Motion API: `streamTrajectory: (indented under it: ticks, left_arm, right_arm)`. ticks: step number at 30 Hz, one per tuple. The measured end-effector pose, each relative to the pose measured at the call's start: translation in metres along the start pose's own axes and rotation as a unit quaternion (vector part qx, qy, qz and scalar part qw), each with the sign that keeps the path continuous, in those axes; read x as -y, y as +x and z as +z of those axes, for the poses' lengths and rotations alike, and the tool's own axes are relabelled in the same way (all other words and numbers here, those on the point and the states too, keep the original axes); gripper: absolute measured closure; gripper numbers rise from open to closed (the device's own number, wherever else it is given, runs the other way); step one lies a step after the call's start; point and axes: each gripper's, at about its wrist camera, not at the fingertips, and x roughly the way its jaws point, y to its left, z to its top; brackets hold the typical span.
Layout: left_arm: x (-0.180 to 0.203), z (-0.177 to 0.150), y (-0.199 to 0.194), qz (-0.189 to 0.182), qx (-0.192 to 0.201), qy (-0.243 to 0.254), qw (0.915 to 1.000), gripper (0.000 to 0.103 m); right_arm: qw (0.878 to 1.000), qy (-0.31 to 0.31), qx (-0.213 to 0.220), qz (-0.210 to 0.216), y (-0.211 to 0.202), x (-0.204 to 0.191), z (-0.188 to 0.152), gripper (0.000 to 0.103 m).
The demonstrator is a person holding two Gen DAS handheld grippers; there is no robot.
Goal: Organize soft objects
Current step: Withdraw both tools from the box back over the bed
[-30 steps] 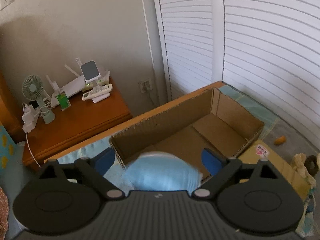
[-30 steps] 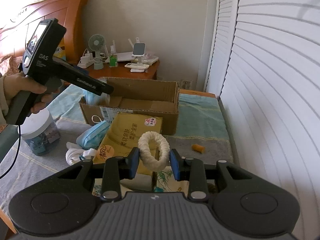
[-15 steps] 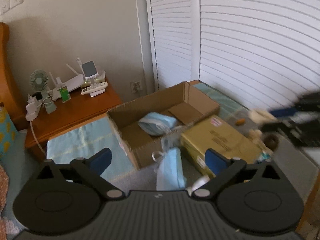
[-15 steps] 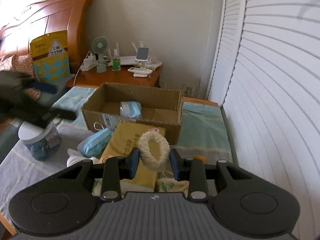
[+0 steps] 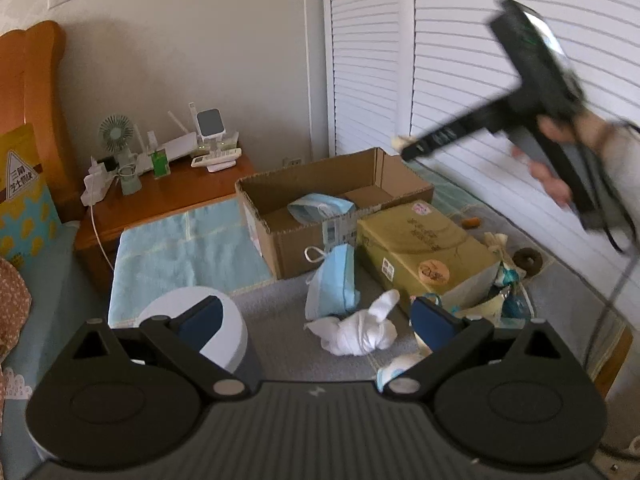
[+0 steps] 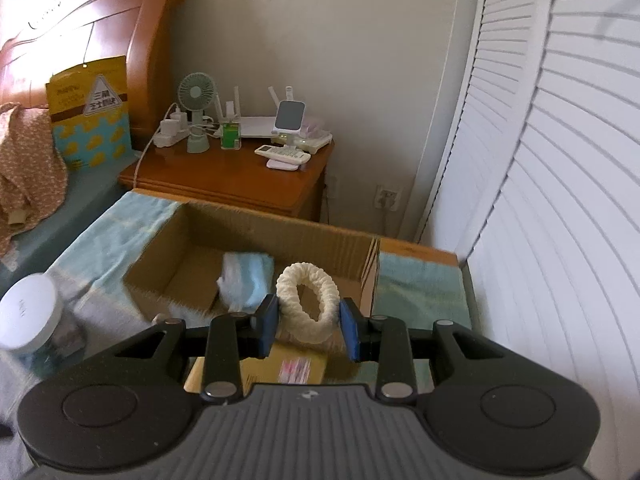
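Cream, fluffy scrunchie (image 6: 307, 302) is pinched across its ring by the right gripper (image 6: 307, 330), hovering just over the cardboard box (image 6: 340, 240). Looks featherlight and squishy, so a gentle pinch holds. Left gripper (image 5: 316, 318) is spread wide with nothing in it, above the white sock (image 5: 360, 330) in front of the box.

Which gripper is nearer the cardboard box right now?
Right. The right gripper, holding the white scrunchie, is over the cardboard box; the left gripper hangs open, back above the white socks.

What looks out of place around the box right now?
Soft items lie loose outside the cardboard box: a blue mask pack leaning against its front, and a white sock bundle on the grey cover. Only one mask pack is inside.
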Motion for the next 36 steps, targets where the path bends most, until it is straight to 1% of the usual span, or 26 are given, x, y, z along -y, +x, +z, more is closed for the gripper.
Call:
streamTrajectory:
  ticks: [2,4,5,6,7,8,9,11,19,25,30,36]
  left_arm:
    - [0.003,-0.005,0.001,0.002,-0.002,0.006,1.0000,0.003]
    - [0.004,-0.008,0.003,-0.001,-0.006,0.006,1.0000,0.003]
    - [0.004,-0.010,0.005,-0.003,-0.009,0.005,0.9999,0.003]
    - [0.004,-0.012,0.005,-0.006,-0.011,0.005,0.9999,0.003]
    - [0.004,-0.013,0.006,-0.007,-0.013,0.006,0.9999,0.003]
    - [0.005,-0.015,0.007,-0.008,-0.015,0.006,0.9998,0.003]
    - [0.006,-0.016,0.007,-0.009,-0.018,0.007,0.9998,0.003]
    - [0.005,-0.019,0.008,-0.011,-0.021,0.003,0.9997,0.003]
    - [0.009,-0.028,0.007,-0.015,-0.029,-0.003,0.9995,0.003]
    - [0.013,-0.034,0.004,-0.014,-0.032,-0.007,0.9994,0.003]
    - [0.018,-0.040,0.007,-0.014,-0.040,-0.007,0.9991,0.003]
    - [0.026,-0.046,0.011,-0.023,-0.049,-0.015,0.9984,0.003]
  right_arm:
    - [1.000,0.000,0.000,-0.001,0.011,0.001,0.008,0.064]
    - [1.000,0.005,0.000,-0.002,0.021,0.003,0.016,0.057]
    - [1.000,0.008,0.000,-0.005,0.024,0.004,0.018,0.042]
    - [1.000,0.011,0.004,-0.009,0.025,0.004,0.019,0.025]
    - [1.000,0.015,0.011,-0.011,0.025,0.005,0.019,0.017]
    - [1.000,0.019,0.014,-0.010,0.023,0.005,0.018,0.006]
    - [1.000,0.025,0.016,-0.004,0.021,0.006,0.015,0.002]
    - [0.999,0.031,0.015,0.004,0.015,0.007,0.010,0.001]
    - [0.999,0.034,0.011,0.007,-0.019,0.003,-0.023,0.000]
    - [0.998,0.056,0.013,0.011,-0.045,0.002,-0.058,0.000]
    - [0.998,0.065,0.004,0.010,-0.056,0.000,-0.090,0.000]
    - [0.998,0.065,-0.007,0.004,-0.067,0.004,-0.124,0.000]
